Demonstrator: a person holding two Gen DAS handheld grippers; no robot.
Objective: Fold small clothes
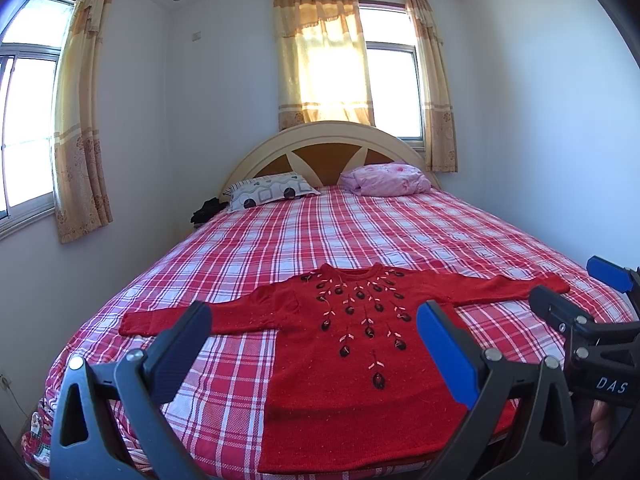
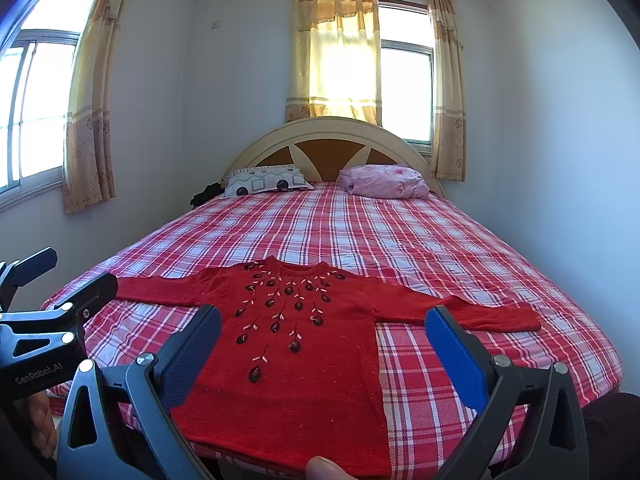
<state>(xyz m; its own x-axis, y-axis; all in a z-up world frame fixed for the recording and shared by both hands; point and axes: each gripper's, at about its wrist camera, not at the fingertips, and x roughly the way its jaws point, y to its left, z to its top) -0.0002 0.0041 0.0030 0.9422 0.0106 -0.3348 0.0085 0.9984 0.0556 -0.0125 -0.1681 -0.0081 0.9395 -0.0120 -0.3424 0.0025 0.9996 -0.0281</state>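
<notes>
Sweater point(image 1: 352, 360), one, red, lies flat with both sleeves spread in the lower centre of both frames, on the plaid bed point(image 1: 360, 224). Left gripper point(image 1: 316, 344) and right gripper point(image 2: 324, 344) hover above it, fingers spread, holding nothing. Only the right view shows a fingertip point(image 2: 326, 469) at the bottom edge. Two pillows lie by the headboard point(image 1: 328, 148).

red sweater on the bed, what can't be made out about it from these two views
- Red sweater hem: in the left wrist view, the left gripper frame covers its corners; in the right wrist view, the right gripper and a fingertip cover parts.
- Its back: against the plaid bedspread, unseen in both.
- Dark item beside the patterned pillow: too small to identify.
</notes>
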